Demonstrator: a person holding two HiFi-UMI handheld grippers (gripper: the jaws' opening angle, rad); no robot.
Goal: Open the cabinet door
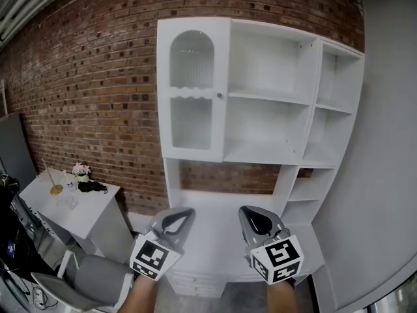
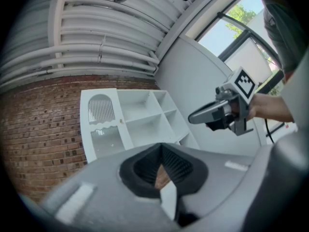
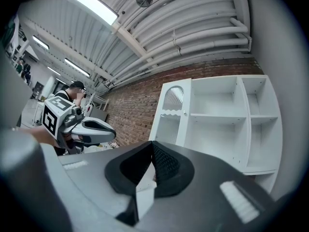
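A tall white cabinet point(image 1: 260, 181) stands against a brick wall. Its door point(image 1: 192, 90) is at the upper left, with an arched ribbed-glass panel and a small knob point(image 1: 219, 95) on its right edge. The door lies flush with the frame, closed. Both grippers hang low, well short of the cabinet. My left gripper point(image 1: 187, 212) is shut and holds nothing, as is my right gripper point(image 1: 244, 210). The left gripper view shows its jaws point(image 2: 161, 170) together, with the door point(image 2: 102, 124) far ahead. The right gripper view shows the same point(image 3: 152, 166), with the door point(image 3: 171, 112) at a distance.
Open shelves point(image 1: 267, 96) fill the cabinet's right side, with drawers point(image 1: 195, 282) low down. A small white table point(image 1: 71, 204) with flowers point(image 1: 81, 170) stands at the left, a grey chair point(image 1: 98, 276) before it. A grey wall point(image 1: 384, 175) bounds the right.
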